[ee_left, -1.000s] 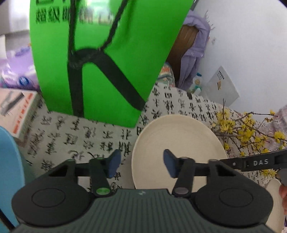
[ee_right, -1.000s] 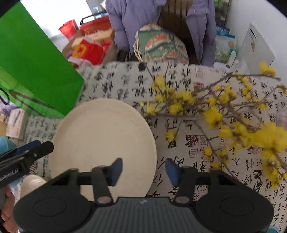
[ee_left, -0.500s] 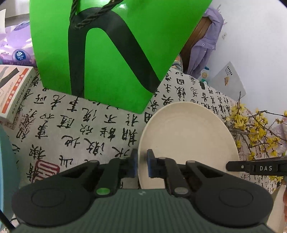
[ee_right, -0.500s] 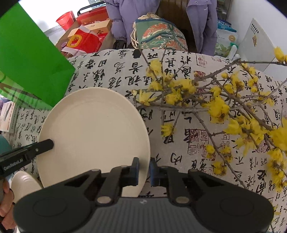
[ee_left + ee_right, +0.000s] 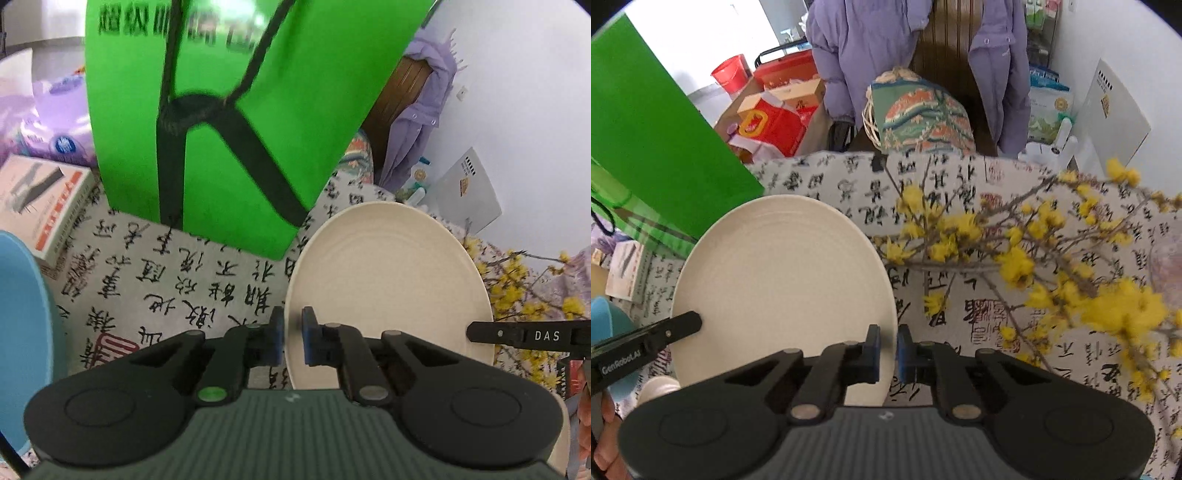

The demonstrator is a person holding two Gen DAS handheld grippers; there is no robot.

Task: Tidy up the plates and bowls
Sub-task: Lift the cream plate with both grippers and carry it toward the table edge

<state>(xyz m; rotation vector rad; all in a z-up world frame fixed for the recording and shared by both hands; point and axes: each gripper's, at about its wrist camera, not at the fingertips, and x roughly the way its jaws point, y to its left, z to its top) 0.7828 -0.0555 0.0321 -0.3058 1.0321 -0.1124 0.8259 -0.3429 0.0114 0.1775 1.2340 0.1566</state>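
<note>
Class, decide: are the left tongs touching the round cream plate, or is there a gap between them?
Touching. The left wrist view shows the left tongs closed on the near rim of the round cream plate, one blue pad on each side of the edge.

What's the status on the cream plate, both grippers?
Left gripper shut on cream plate rim. Right gripper shut on opposite rim. Yellow flower branches close beside plate; green bag behind.
</note>
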